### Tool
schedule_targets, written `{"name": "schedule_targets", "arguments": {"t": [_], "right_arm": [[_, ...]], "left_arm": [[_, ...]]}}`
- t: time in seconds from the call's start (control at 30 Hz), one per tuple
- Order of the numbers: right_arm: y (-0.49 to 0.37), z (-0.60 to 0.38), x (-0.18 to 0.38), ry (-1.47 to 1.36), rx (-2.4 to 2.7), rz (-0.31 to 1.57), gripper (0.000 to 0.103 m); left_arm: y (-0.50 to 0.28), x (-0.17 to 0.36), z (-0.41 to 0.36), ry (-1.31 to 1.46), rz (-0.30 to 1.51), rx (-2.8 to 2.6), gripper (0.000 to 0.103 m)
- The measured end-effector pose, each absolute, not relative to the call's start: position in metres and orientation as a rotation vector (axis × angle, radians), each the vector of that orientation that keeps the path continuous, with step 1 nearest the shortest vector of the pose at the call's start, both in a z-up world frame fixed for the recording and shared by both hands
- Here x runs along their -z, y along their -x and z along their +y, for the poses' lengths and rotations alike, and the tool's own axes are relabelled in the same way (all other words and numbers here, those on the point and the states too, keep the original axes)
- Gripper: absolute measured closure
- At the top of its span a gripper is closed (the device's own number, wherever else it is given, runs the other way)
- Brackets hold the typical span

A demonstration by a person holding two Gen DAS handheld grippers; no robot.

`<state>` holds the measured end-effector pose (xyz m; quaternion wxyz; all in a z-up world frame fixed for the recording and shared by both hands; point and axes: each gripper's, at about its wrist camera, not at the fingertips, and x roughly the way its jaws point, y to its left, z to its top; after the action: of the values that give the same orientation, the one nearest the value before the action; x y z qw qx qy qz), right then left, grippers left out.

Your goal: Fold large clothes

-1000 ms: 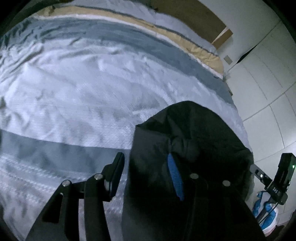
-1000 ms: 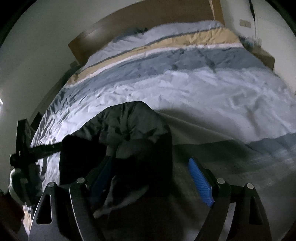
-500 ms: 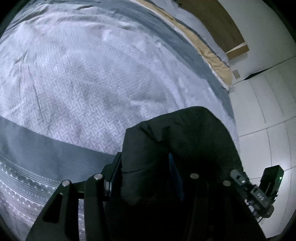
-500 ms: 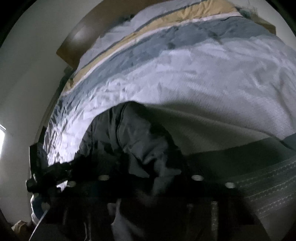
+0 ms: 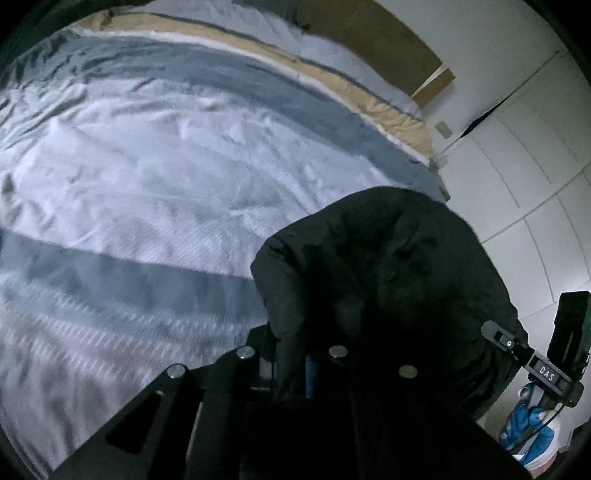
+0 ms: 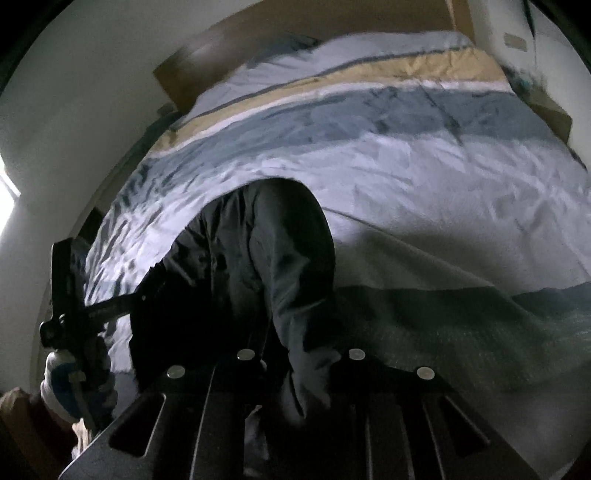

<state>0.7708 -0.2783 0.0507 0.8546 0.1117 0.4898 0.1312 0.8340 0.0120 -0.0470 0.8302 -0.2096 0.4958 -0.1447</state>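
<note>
- Left gripper [image 5: 291, 369]: its jaws have just been closing and are now pressed together on a fold of the dark garment [image 5: 384, 280], at the lower middle of the left wrist view; a thin strip of blue pad shows between cloth and finger.
- Right gripper [image 6: 301, 363]: its jaws have just been closing too, and now pinch a grey edge of the same garment [image 6: 258, 266] at the lower middle of the right wrist view.
- The garment rises from both claws in a dark hump. It fills the lower right of the left view and the centre-left of the right view, over the near part of the bed.
- Writing: a small tag on the other gripper's body, at the right edge of the left view [image 5: 546, 376], reads "DAS". No other lettering can be read.
- Against the frames a second ago: the blue pads stood well apart with cloth loose between them; now they are closed, and the garment is drawn into a tighter, taller bundle.
- Outward: the bedspread [image 5: 147, 177], in pale, grey-blue and tan stripes, spreads across the upper left of the left view, blurred by motion.
- A wooden headboard [image 6: 332, 33] runs along the top of the right view.
- A gloved hand [image 6: 70, 384] on the left gripper shows at the lower left of the right view.
</note>
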Motion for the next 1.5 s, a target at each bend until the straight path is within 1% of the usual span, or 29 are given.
{"name": "schedule_targets", "arguments": {"t": [0.1,0.23,0.4,0.6,0.77,1.0,1.13,1.23,1.33,1.5], "right_arm": [[-0.739,-0.271,-0.074,-0.207,-0.302,1.019,0.087],[-0.693,-0.260,-0.097,-0.182,-0.320,1.021,0.091],[-0.642,-0.250,-0.107,-0.195,-0.320,1.027,0.091],[-0.584,-0.239,-0.081,-0.223,-0.307,1.062,0.091],[-0.554,-0.233,-0.041,-0.231,-0.287,1.104,0.090],[-0.538,-0.234,0.002,-0.231,-0.235,1.113,0.090],[-0.535,-0.233,0.005,-0.229,-0.217,1.111,0.090],[-0.531,-0.229,-0.005,-0.186,-0.215,1.106,0.086],[-0.528,-0.229,-0.012,-0.155,-0.212,1.105,0.079],[-0.521,-0.236,-0.023,-0.149,-0.198,1.096,0.063]], "left_arm": [[-0.800,0.023,0.025,0.440,1.027,0.315,0.095],[-0.747,-0.002,0.041,0.430,1.020,0.329,0.095],[-0.684,-0.012,0.056,0.410,1.022,0.327,0.095],[-0.621,0.017,0.073,0.405,1.063,0.303,0.096],[-0.593,0.046,0.075,0.383,1.095,0.293,0.096],[-0.579,0.077,0.067,0.321,1.124,0.284,0.096],[-0.576,0.075,0.064,0.300,1.124,0.273,0.094],[-0.575,0.067,0.063,0.288,1.117,0.278,0.093],[-0.575,0.060,0.063,0.276,1.114,0.278,0.093],[-0.562,0.051,0.062,0.244,1.113,0.280,0.091]]}}
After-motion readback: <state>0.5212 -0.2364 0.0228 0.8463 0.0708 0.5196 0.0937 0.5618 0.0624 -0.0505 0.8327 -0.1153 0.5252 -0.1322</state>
